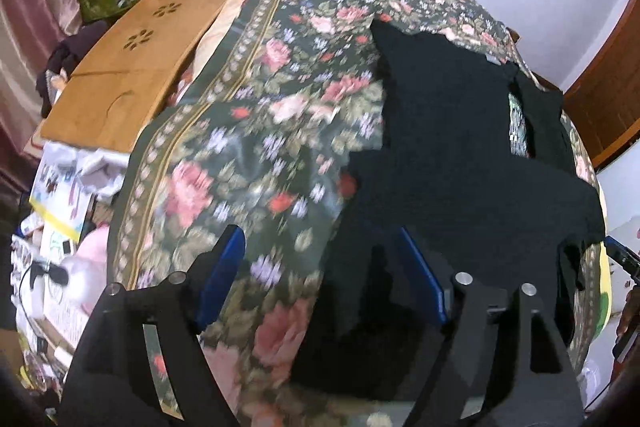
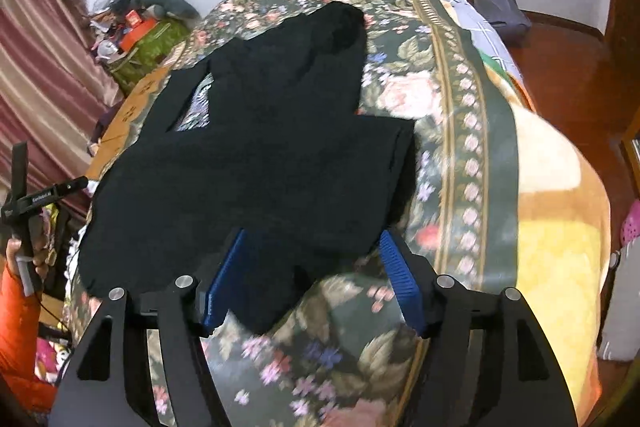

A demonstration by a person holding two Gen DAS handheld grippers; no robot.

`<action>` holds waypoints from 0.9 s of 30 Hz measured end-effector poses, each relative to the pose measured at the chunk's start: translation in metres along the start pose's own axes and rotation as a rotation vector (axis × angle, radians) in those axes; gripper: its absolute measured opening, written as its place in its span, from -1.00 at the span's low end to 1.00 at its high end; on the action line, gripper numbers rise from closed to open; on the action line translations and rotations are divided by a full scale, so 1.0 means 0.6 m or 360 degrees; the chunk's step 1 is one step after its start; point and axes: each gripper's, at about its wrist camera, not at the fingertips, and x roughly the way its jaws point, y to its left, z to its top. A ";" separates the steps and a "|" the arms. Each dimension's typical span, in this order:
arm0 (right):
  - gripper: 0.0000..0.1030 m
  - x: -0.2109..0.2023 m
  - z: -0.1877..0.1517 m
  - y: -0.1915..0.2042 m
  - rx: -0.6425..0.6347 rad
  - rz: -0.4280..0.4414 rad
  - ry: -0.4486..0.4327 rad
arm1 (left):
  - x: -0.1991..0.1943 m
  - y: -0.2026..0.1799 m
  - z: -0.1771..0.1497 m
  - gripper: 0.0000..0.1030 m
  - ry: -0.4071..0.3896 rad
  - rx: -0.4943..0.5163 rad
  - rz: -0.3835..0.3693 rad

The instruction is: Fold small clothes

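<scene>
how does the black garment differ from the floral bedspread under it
The black garment is plain and dark; the floral bedspread is patterned with pink roses on green. The garment is small and lies on top; the bedspread spreads well beyond it on every side. The garment has an irregular outline with cut-outs; the bedspread has a straight banded border. Both are fabric lying flat.

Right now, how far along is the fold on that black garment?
Done: the black garment lies on the floral bedspread with its near part already doubled over. In hand: nothing; the left gripper and right gripper are open over its near edge. Left: the far, narrower part remains unfolded.
</scene>
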 end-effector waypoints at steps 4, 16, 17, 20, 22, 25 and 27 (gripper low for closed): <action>0.25 0.031 -0.018 0.006 0.0038 0.0034 0.0056 | 0.004 0.003 -0.039 0.51 0.0074 0.0035 -0.0004; -0.18 0.075 -0.035 0.023 0.0117 0.0136 0.0066 | 0.020 0.010 -0.099 -0.08 0.0128 -0.0056 -0.0120; -0.36 0.075 -0.038 0.026 0.0099 0.0139 0.0063 | 0.018 0.008 -0.101 -0.17 0.0134 -0.0063 -0.0151; -0.81 0.072 -0.043 0.033 0.0070 0.0179 0.0055 | 0.011 -0.004 -0.105 -0.53 0.0143 -0.0045 -0.0183; -0.85 0.069 -0.042 0.034 0.0069 0.0194 0.0047 | 0.006 -0.013 -0.106 -0.81 0.0148 -0.0007 -0.0191; -0.88 0.059 -0.038 0.040 0.0038 0.0190 0.0011 | -0.013 -0.024 -0.103 -0.86 0.0093 0.0022 -0.0143; -0.88 0.035 -0.029 0.041 0.0011 0.0191 -0.0045 | -0.036 -0.027 -0.092 -0.87 0.0019 0.0025 -0.0137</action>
